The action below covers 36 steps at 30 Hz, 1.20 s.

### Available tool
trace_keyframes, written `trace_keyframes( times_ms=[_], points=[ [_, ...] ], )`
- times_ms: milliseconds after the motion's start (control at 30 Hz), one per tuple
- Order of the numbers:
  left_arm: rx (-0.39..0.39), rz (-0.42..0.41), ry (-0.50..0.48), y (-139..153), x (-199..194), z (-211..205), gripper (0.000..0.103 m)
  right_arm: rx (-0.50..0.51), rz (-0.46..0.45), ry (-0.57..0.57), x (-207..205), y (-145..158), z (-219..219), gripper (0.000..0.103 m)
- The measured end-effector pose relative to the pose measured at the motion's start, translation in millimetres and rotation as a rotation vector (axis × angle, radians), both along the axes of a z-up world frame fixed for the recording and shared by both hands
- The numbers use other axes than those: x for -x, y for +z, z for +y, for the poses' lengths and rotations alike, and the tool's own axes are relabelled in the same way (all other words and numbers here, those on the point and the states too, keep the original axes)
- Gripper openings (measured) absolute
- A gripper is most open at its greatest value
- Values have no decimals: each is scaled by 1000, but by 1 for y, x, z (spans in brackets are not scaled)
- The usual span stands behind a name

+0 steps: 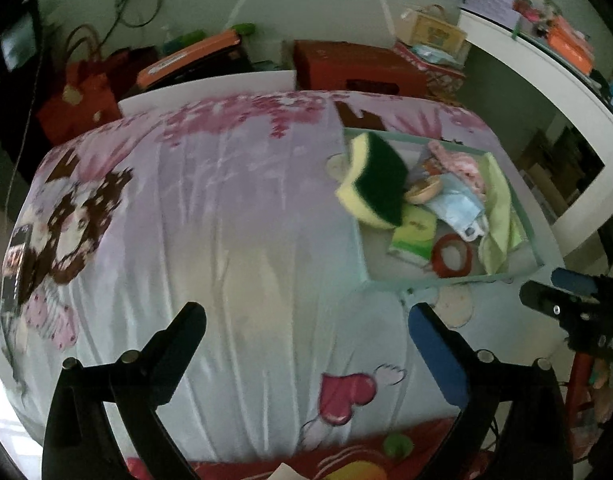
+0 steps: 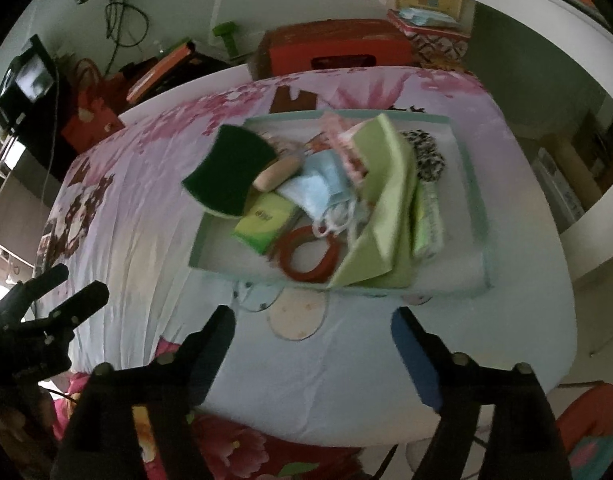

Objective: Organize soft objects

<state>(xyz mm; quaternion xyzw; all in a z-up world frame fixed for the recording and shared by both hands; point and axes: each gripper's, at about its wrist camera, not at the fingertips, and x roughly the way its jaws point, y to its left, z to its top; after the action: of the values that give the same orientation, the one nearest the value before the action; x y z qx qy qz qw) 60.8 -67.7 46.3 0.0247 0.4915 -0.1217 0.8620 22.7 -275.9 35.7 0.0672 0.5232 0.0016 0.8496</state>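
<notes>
A shallow pale-green box (image 2: pixel 472 184) sits on the cloth-covered table and also shows in the left wrist view (image 1: pixel 532 240). In it lie a green-and-yellow sponge (image 2: pixel 230 170) propped on its left rim, a blue face mask (image 2: pixel 318 190), a green tissue pack (image 2: pixel 262 222), a red ring (image 2: pixel 306 256), a light-green cloth (image 2: pixel 382 208) and a pink fabric piece (image 2: pixel 344 140). The sponge (image 1: pixel 376 180) looks blurred in the left wrist view. My left gripper (image 1: pixel 306 320) is open and empty over the cloth, left of the box. My right gripper (image 2: pixel 312 328) is open and empty, just in front of the box.
The table is covered by a lilac cartoon-print cloth (image 1: pixel 210 208). Behind it stand a red box (image 2: pixel 338 46), red bags (image 1: pixel 78 92) and orange books (image 1: pixel 186 60). A white curved counter (image 1: pixel 546 76) runs along the right. The table's front edge is close below both grippers.
</notes>
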Motion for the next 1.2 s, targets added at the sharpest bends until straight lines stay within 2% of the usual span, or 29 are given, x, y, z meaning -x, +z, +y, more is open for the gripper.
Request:
trace_keyframes(
  times_ms=[133, 500, 1200],
  points=[
    [6, 10, 49, -5, 8, 22, 101, 7, -12, 22, 6, -3, 19, 103],
    [34, 8, 101, -11, 21, 51, 101, 32, -36, 49, 12, -4, 50, 103],
    [1, -11, 121, -9, 20, 54, 101, 32, -36, 50, 10, -4, 50, 103]
  ],
)
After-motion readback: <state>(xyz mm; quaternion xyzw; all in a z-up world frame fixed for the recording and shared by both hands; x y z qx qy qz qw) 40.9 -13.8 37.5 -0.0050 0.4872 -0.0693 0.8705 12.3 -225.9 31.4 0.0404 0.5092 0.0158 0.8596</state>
